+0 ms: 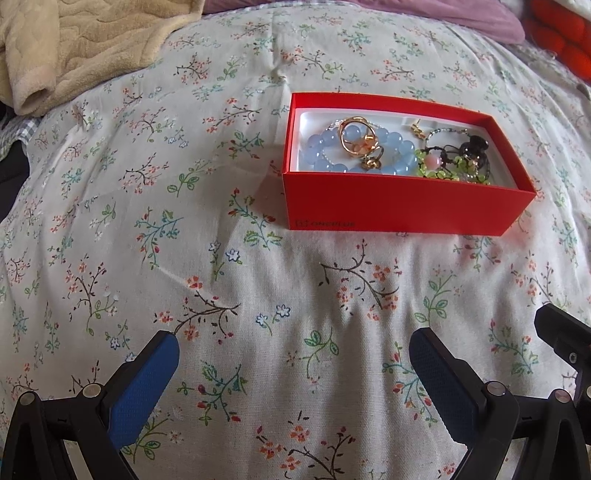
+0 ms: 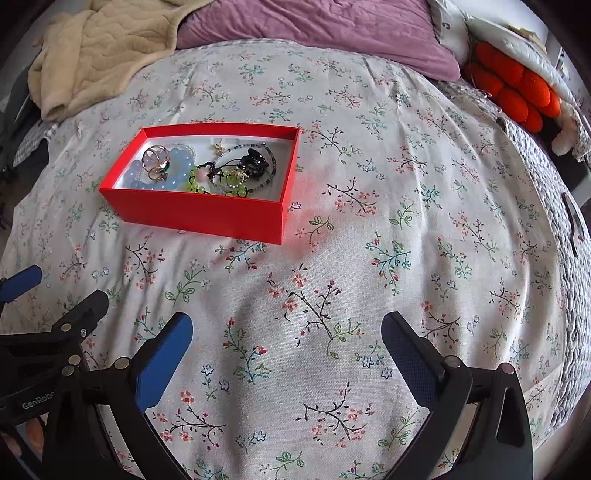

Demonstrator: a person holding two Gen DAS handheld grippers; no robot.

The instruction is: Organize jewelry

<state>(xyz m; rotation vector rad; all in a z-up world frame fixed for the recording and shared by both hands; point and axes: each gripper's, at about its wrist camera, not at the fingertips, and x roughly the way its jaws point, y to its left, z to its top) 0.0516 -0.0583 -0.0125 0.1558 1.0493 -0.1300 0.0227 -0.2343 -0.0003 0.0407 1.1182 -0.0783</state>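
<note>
A red open box (image 1: 388, 206) stands on the floral bedsheet; it also shows in the right wrist view (image 2: 195, 218). Inside lie a blue bead bracelet (image 1: 321, 147), gold rings (image 1: 354, 140), a green bead bracelet (image 1: 443, 170), a dark pendant (image 1: 476, 146) and a gold earring (image 1: 417, 129). The same pieces show in the right wrist view: blue bracelet (image 2: 177, 162), green bracelet (image 2: 225, 184). My left gripper (image 1: 295, 350) is open and empty, short of the box. My right gripper (image 2: 288, 332) is open and empty, to the right of the box and nearer than it.
A beige quilted blanket (image 2: 92, 55) lies at the far left. A purple pillow (image 2: 332, 33) lies at the back. An orange plush thing (image 2: 517, 88) sits at the far right. The floral sheet (image 2: 406, 221) spreads around the box. The left gripper's body (image 2: 55, 332) shows at the left.
</note>
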